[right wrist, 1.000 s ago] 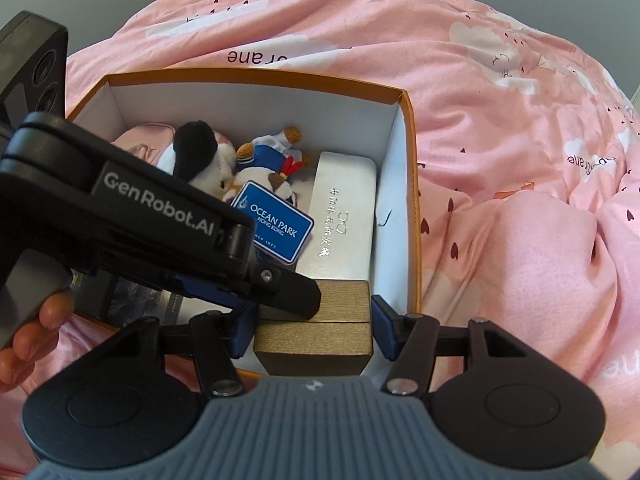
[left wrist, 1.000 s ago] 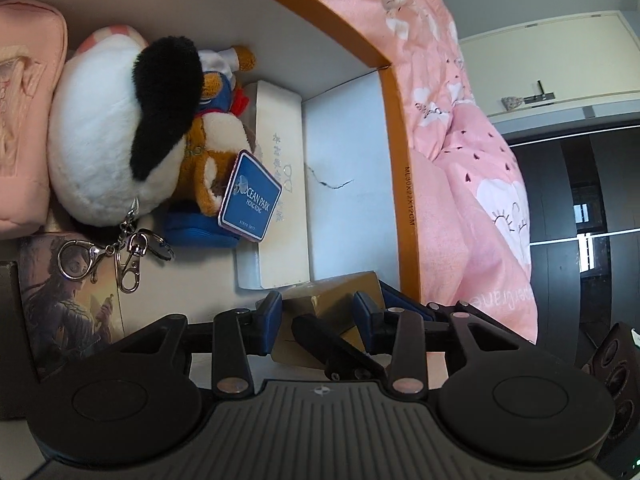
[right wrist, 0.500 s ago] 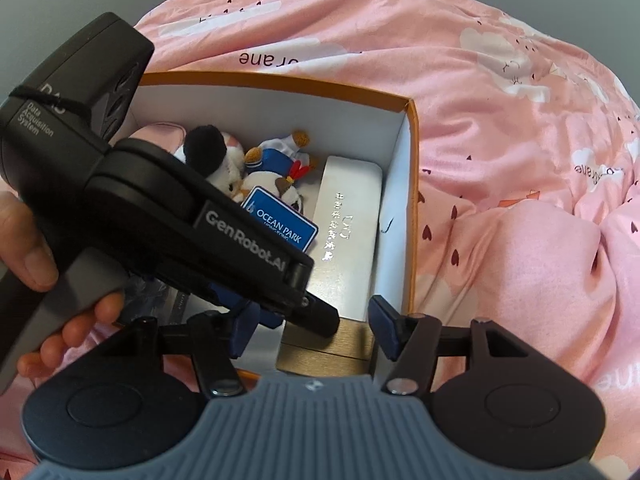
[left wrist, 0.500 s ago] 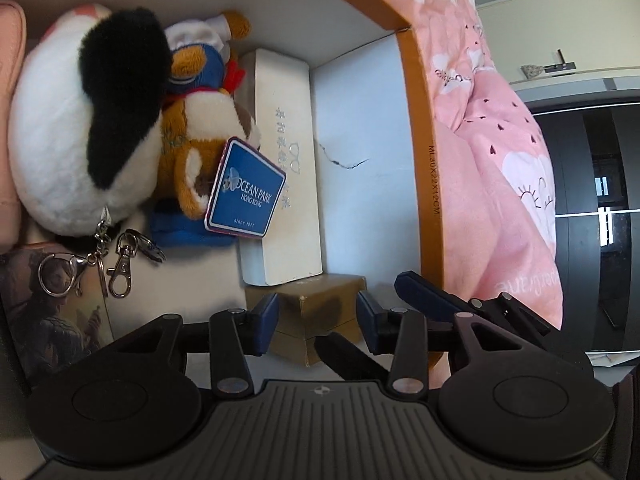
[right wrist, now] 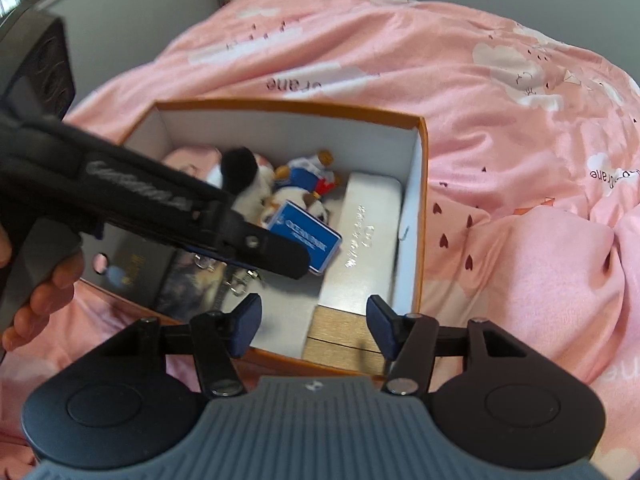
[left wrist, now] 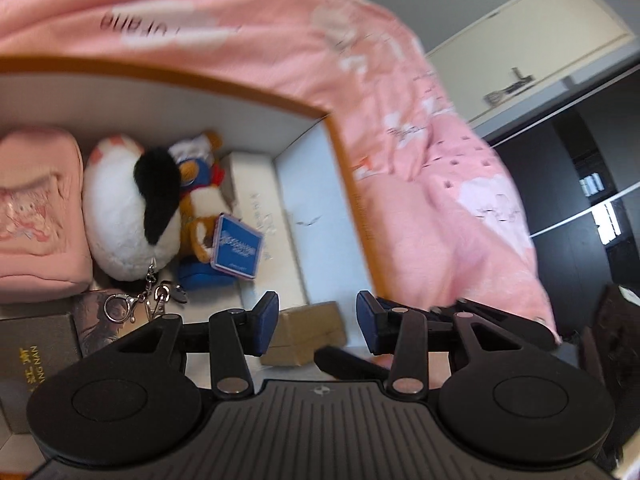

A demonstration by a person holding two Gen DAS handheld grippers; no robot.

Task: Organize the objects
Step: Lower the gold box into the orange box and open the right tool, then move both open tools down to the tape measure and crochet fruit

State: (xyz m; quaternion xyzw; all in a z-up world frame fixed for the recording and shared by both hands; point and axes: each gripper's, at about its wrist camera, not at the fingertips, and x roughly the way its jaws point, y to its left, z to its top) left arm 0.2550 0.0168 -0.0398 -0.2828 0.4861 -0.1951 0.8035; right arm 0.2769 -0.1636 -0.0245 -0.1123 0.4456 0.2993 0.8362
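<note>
Left wrist view: the gold box (left wrist: 308,332) sits in the near right corner of the orange-rimmed storage box (left wrist: 344,168), just beside the white case (left wrist: 260,216). You can expect it to be a stiff, light carton with smooth, possibly slick faces; take it across two opposite flat sides, not the corners. Your left gripper (left wrist: 316,322) has its jaws apart with nothing between the pads, and the gold box lies below and beyond them, untouched. The plush dog (left wrist: 128,212) beside it is soft and would squash.

Right wrist view: the gold box (right wrist: 344,340) shows at the near wall of the storage box (right wrist: 422,216). Your right gripper (right wrist: 314,328) hangs over it, jaws parted wider than the box and empty. The left tool crosses the frame above the toys.
</note>
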